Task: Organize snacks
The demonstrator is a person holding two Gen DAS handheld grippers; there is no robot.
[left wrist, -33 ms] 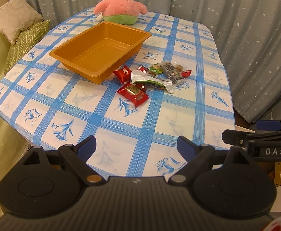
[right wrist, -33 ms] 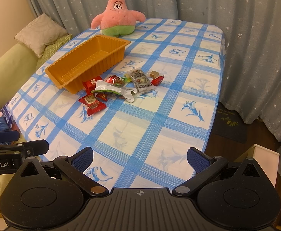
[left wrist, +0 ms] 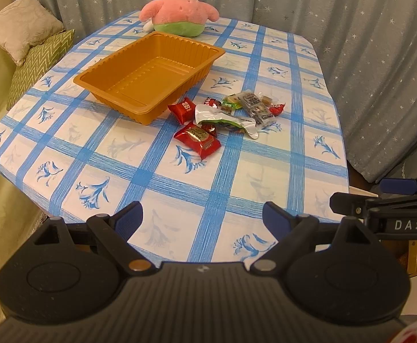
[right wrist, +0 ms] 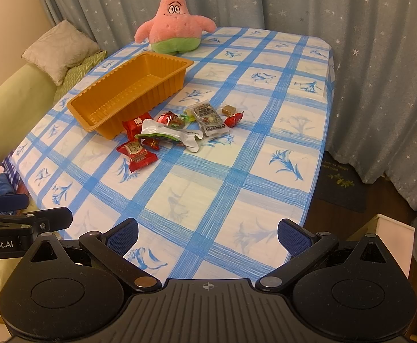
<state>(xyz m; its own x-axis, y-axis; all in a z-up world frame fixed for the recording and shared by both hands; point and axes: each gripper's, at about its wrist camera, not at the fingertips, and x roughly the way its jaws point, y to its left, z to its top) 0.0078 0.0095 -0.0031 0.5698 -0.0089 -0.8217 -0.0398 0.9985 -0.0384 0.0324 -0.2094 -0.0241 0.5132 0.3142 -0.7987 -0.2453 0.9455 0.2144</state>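
While both grippers hang over the near edge of the table, nothing is held — the left gripper has its fingers spread wide apart and empty, and the right gripper likewise, fingers wide apart over bare cloth. The table carries a blue-checked cloth. At its far end sits a pink star plush toy. In front of the plush lies an orange tray, with nothing inside. Just beside the tray's near right corner lies a loose cluster of snacks, all on the cloth: a white-and-green pouch, a grey packet, a red packet nearest the grippers, a second red packet touching or almost touching the tray wall, and small wrapped candies — well apart from both grippers.
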